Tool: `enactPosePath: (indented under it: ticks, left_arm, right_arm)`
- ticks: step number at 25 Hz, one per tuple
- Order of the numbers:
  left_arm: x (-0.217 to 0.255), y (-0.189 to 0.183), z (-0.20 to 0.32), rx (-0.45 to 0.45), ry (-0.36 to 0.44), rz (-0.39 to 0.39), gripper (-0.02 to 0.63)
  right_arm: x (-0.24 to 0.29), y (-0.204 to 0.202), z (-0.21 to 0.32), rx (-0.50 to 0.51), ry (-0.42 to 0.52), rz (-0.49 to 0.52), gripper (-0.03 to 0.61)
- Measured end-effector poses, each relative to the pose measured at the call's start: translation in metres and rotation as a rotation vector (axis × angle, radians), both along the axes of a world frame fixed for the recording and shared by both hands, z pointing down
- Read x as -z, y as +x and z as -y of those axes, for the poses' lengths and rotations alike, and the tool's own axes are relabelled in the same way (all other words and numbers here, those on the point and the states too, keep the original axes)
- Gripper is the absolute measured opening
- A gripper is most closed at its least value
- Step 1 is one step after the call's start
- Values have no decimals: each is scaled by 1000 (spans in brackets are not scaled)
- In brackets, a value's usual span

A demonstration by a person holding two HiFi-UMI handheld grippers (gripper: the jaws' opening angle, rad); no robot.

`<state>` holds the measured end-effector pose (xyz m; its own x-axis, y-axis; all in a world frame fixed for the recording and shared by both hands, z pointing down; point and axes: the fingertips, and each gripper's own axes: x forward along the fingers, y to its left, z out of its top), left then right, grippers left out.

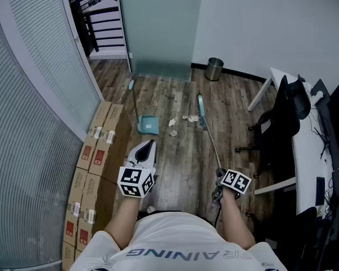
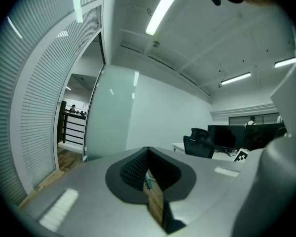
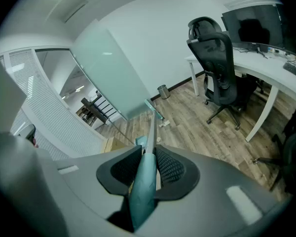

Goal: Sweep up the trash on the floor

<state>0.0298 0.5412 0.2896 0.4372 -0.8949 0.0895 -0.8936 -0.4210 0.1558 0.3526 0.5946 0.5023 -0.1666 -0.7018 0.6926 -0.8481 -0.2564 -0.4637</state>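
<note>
In the head view, the person stands on a wooden floor (image 1: 181, 162). The right tongs (image 1: 219, 176) hold the broom (image 1: 206, 130) near the top of its long handle. Its teal head rests on the floor just beside the paper scraps (image 1: 172, 122). The dustpan (image 1: 148, 125) stands just left of them, and no tongs hold it. Cardboard boxes (image 1: 96, 151) stand along the curved glass wall. A white surface (image 1: 305, 145) and a chair (image 1: 282, 120) are at the right.

In the left gripper view, the left tongs (image 2: 147, 157) are closed and empty.

In the right gripper view, the right tongs are clamped on the broom's teal sleeve. The broom is probably light and stiff, but a hold so high lets the head wander. The scraps are small here; they seem to be crumpled paper, light and easily scattered.
</note>
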Motion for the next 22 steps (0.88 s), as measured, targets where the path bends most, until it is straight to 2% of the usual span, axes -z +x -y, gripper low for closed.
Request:
enactPosePath:
  ticks: [5,12,22]
  left_arm:
    - [-1,5,1,0,-10,-4,-2]
    - [-5,-5,6,13,-27,-10,-2]
    - [-13,-57,21,35,-40,-33,-2]
  right_arm:
    - [-5,8,2,-4,-11,7,107]
    - [-12,8,6,-12,-20,8,107]
    - [-23,-25,17,-39,-49,32,107]
